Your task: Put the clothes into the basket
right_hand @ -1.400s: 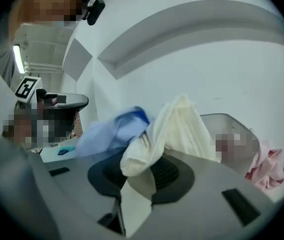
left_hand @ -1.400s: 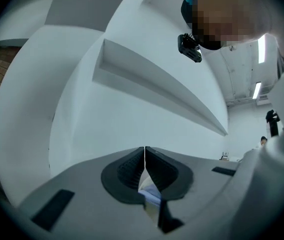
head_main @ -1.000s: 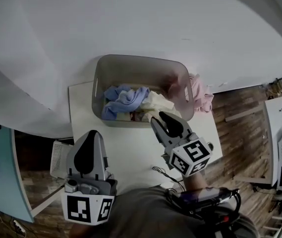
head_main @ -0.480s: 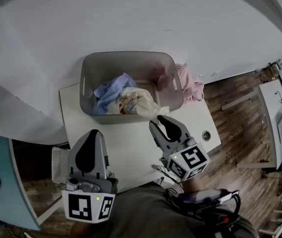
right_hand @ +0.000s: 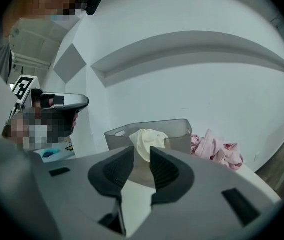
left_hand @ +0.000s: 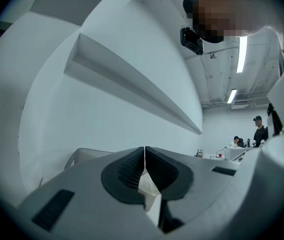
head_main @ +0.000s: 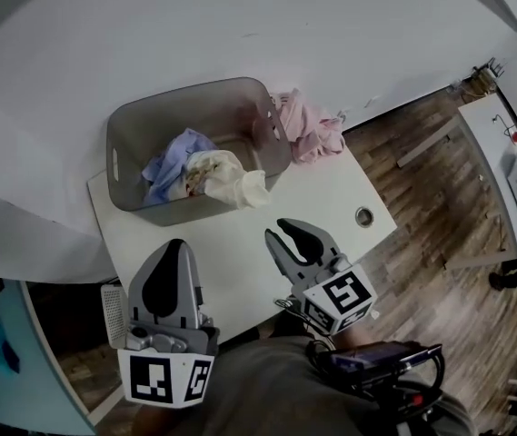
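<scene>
Between garments: left claw [head_main: 171,246] is clenched and empty, right claw [head_main: 280,235] slightly parted, just closing on nothing. Next, probably reach the pink cloth [head_main: 309,127] beside the basket [head_main: 149,213].

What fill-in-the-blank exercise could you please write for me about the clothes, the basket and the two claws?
1. The pink garment lies on the ____, outside the basket.
2. The blue garment lies ____ the basket, beside the cream garment draped over its rim.
3. The left claw is ____ and empty.
4. The right claw, jaws apart, holds ____.
Missing words: table; inside; shut; nothing.
</scene>
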### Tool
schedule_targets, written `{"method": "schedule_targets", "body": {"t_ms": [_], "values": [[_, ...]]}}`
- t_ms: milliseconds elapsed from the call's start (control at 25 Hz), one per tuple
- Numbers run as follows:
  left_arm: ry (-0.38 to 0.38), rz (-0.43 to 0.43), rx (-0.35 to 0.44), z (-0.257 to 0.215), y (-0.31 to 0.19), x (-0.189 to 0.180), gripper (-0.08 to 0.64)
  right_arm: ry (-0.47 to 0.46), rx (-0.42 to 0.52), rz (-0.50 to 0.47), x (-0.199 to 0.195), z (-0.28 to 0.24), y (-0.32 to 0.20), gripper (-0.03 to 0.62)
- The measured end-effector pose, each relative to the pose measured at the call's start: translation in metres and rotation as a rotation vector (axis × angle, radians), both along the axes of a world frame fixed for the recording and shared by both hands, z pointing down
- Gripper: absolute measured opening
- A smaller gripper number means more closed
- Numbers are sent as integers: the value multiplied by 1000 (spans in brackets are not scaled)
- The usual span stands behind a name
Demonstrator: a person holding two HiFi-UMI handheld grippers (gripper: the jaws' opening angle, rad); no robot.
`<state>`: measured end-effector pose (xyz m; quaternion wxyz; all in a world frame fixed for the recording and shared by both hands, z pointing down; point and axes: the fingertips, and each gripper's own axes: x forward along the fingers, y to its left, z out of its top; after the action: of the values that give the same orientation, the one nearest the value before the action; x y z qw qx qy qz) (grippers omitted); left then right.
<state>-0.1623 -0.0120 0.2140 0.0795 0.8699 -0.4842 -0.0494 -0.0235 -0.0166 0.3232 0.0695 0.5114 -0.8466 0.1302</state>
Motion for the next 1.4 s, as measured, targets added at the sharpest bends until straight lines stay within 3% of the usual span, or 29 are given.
{"method": "schedule_targets", "body": {"t_ms": [240,520,920,1400], "values": [[-6,-15,44,-10,16,40,17,23,83,-13,34,-26,13,40],[-16,-17,70,-16,25,81,17,52,182,-42,63,-56,28,28],[-33,-4,131,-33,33,133,8,15,220,-11,118,-72,38,29],[-19,-40,103,-24,44,195,8,-1,192,24,200,-60,55,29]]}}
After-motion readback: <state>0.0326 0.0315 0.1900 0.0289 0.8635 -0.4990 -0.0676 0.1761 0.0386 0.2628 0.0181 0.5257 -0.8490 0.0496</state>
